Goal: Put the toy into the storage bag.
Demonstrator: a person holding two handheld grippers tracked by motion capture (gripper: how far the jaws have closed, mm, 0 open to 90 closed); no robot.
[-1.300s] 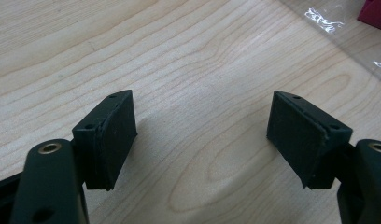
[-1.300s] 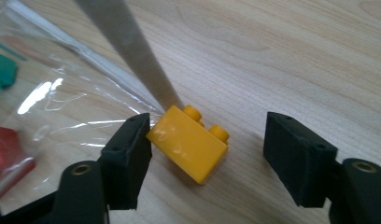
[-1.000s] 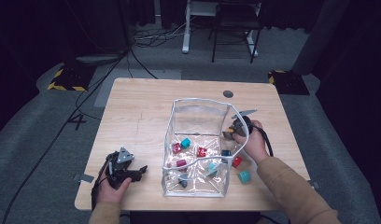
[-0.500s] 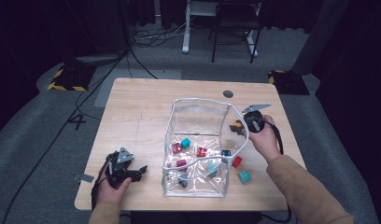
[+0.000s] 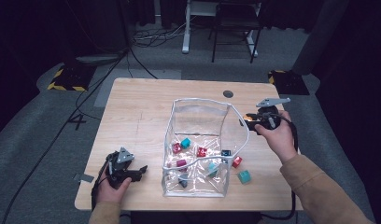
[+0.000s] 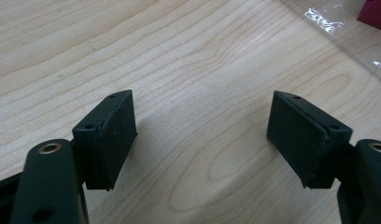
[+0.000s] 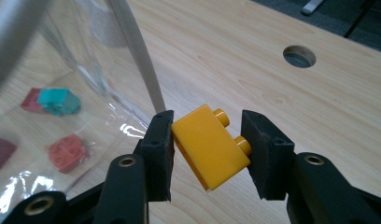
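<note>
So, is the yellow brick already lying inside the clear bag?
No, the yellow brick is clamped between the jaws of the right gripper, outside the clear bag, above the table.

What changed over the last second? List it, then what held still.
The right gripper, shut on the yellow brick, rose from low beside the clear bag up to its rim. The left gripper stayed open on the table; the loose bricks kept their places.
</note>
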